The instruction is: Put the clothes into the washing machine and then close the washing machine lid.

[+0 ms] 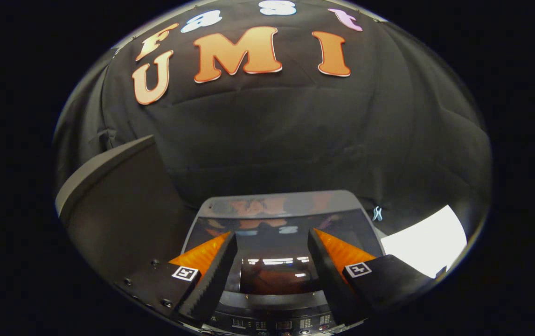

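The washing machine's lid (pixel 274 217) lies flat and shut, a glossy dark panel with a grey back edge that mirrors the booth lights. My gripper (pixel 272 235) hovers just above it, open, with nothing between its fingers. The fingers (pixel 211 275) frame the lid's front part. The machine's control panel (pixel 276 323), with small buttons and displays, runs below the fingers at the near edge.
A big dark grey panel with a pale rim (pixel 118 205) stands up left of the machine, close to the left finger. A bright white flat patch (pixel 426 245) lies to the right of the machine. A small pale clip (pixel 378 213) hangs on the black cloth wall behind.
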`<state>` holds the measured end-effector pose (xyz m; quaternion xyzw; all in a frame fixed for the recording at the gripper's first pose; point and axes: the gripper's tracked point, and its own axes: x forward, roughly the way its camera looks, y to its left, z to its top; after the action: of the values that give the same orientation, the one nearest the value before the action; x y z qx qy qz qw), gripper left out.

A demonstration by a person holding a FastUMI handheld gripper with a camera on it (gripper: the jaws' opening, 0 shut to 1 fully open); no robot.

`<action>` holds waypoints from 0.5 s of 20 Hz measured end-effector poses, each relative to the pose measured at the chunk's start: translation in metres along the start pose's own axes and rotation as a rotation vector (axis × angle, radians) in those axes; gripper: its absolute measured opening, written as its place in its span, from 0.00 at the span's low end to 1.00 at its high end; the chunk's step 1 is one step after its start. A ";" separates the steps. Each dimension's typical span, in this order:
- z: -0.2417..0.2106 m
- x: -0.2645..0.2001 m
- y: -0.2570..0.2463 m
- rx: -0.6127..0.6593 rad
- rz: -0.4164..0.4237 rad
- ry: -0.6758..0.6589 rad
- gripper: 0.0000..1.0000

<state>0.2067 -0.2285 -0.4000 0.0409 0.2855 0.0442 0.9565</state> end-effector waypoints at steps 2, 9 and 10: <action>-0.020 0.001 0.001 0.007 0.005 0.040 0.99; -0.041 -0.016 0.001 0.039 0.011 0.082 0.99; -0.032 -0.022 0.001 0.046 0.014 0.062 0.99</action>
<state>0.1706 -0.2277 -0.4151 0.0635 0.3156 0.0455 0.9457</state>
